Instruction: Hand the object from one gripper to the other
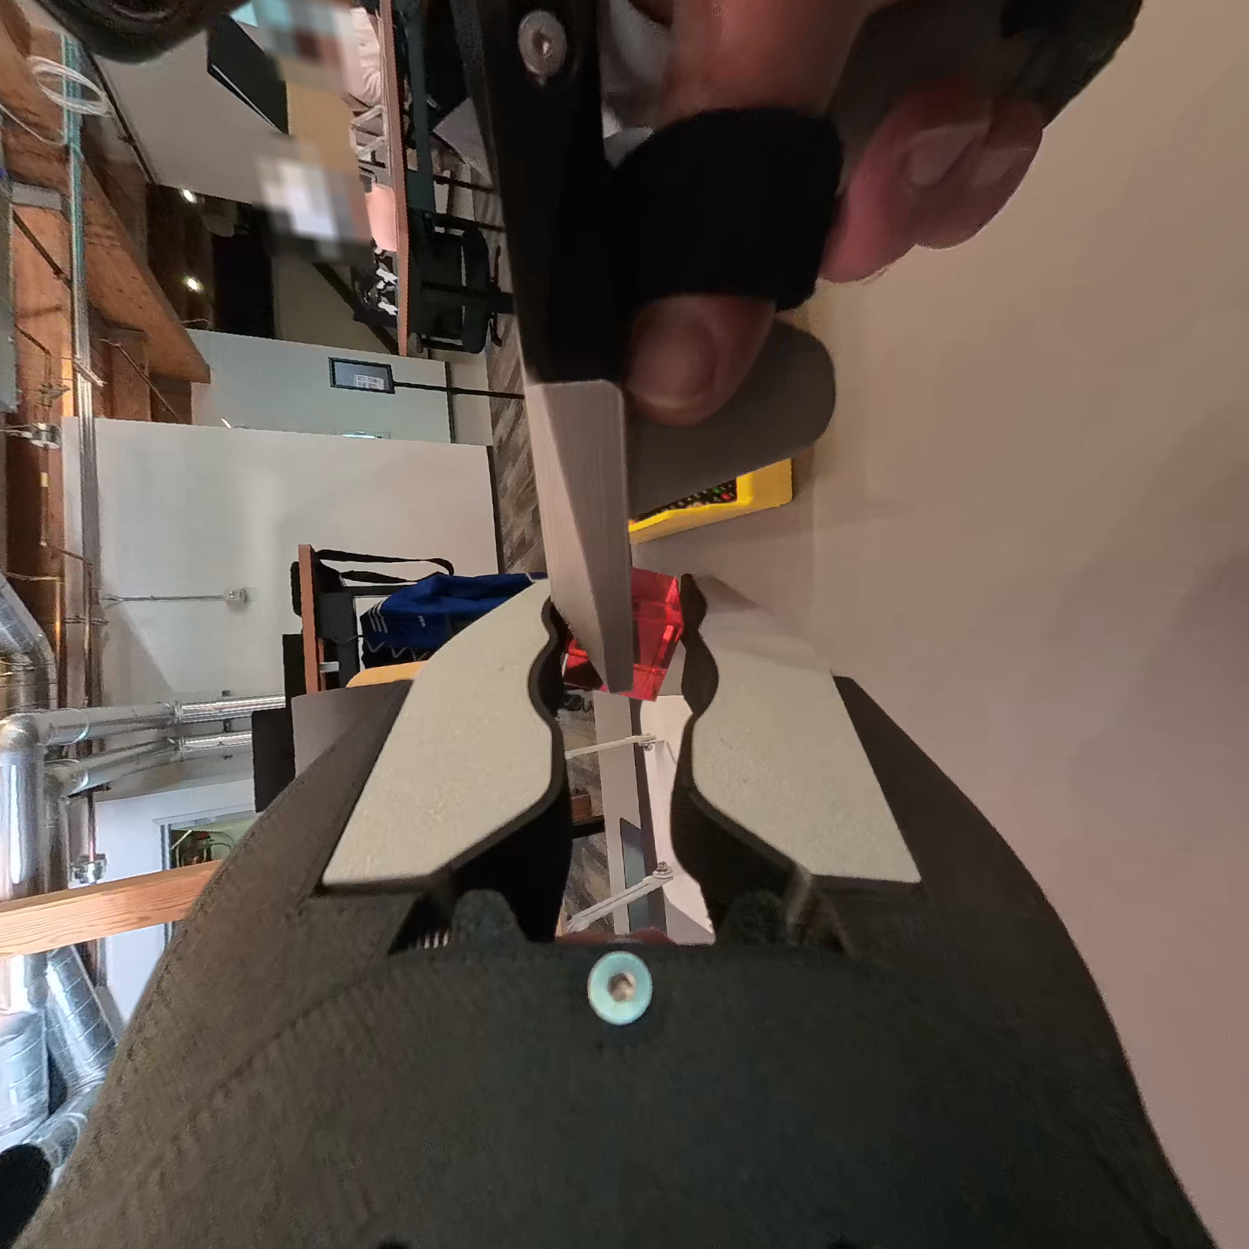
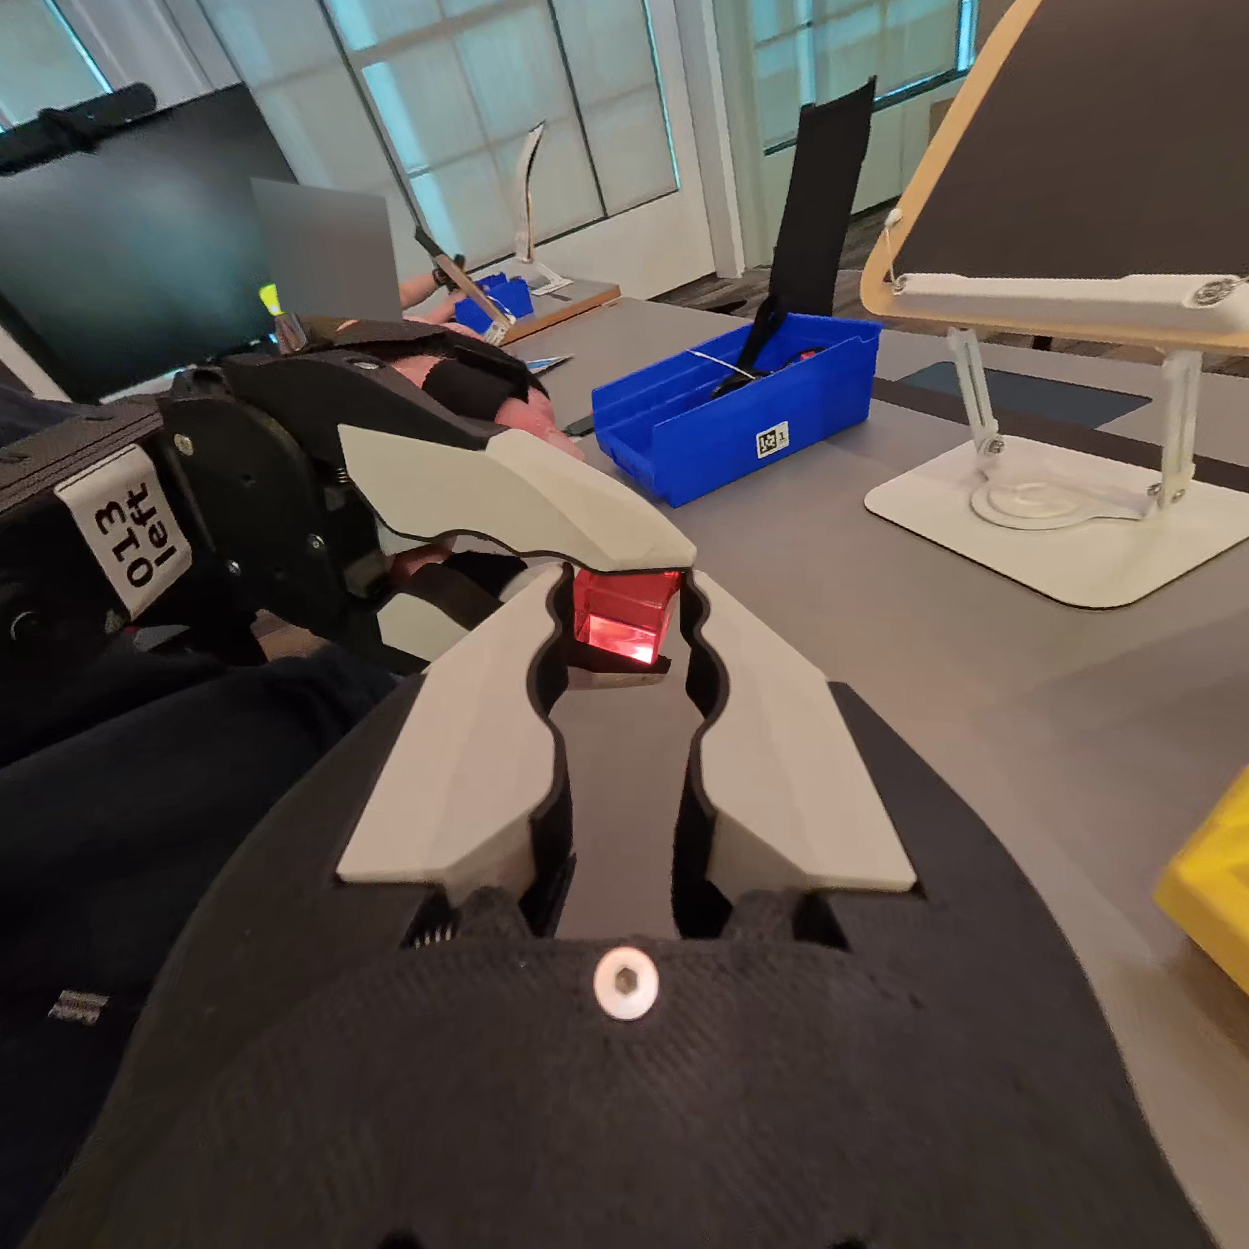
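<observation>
The left gripper (image 2: pixel 625 618) and right gripper (image 2: pixel 625 595) meet crosswise at their fingertips. Each has its jaws pinched narrow round the same red block (image 2: pixel 625 611).

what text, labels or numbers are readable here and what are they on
I don't copy out writing; here is what bears it.
White label on left gripper: legible black print.
White sticker on blue bin: marker pattern, small print.
Framed sign on wall: too small to read.
Blue bag: white logo, blurred.

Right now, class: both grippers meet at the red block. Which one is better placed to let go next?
Cannot tell. Left gripper and right gripper each have fingertips on the red block, crosswise, above the table.
</observation>
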Available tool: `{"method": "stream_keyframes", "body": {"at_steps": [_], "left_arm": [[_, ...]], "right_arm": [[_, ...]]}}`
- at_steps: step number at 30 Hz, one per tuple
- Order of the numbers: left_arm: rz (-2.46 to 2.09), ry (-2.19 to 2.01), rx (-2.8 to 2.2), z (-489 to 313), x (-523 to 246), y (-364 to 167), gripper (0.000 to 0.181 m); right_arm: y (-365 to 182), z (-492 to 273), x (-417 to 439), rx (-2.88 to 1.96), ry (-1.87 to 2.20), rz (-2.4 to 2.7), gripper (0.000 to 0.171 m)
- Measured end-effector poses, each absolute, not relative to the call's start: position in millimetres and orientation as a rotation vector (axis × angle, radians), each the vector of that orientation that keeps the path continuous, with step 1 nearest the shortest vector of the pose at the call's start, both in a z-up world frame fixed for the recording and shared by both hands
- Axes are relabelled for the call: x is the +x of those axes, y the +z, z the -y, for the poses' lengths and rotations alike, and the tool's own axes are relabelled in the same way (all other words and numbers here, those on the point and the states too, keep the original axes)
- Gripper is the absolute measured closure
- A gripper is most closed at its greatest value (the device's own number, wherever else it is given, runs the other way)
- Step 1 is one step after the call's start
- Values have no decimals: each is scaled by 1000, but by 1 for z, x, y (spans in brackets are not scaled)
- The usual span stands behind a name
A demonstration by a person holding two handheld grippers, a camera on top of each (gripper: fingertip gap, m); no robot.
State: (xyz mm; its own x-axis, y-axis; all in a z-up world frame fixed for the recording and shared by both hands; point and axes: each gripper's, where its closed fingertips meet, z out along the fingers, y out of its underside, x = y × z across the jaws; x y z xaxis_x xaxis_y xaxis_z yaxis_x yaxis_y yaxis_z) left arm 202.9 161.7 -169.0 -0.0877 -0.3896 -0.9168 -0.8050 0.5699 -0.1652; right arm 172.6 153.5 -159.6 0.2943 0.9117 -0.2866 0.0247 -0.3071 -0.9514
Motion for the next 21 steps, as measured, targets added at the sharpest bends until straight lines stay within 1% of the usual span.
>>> {"method": "stream_keyframes", "body": {"at_steps": [4, 7, 8, 11, 15, 16, 17, 21], "left_arm": [[-1671, 386, -970, -158, 206, -164, 149], [-1628, 265, -923, -150, 208, -150, 131], [-1631, 207, -914, -145, 209, -148, 130], [-1644, 81, -815, -129, 211, -141, 133], [-1709, 15, -736, -110, 217, -147, 137], [-1723, 2, -724, -107, 218, -149, 142], [-1730, -5, -709, -104, 219, -150, 152], [-1730, -39, -715, -99, 219, -150, 153]], "right_arm": [[-151, -144, 174, -1541, 1299, 946, 144], [-141, -120, 177, -1429, 1507, 1090, 143], [-139, -116, 180, -1402, 1556, 1124, 143], [-133, -102, 187, -1308, 1722, 1217, 143], [-135, -86, 191, -1227, 1862, 1345, 144], [-136, -85, 190, -1228, 1872, 1366, 143], [-137, -82, 190, -1218, 1890, 1387, 143], [-136, -83, 189, -1210, 1906, 1388, 143]]}}
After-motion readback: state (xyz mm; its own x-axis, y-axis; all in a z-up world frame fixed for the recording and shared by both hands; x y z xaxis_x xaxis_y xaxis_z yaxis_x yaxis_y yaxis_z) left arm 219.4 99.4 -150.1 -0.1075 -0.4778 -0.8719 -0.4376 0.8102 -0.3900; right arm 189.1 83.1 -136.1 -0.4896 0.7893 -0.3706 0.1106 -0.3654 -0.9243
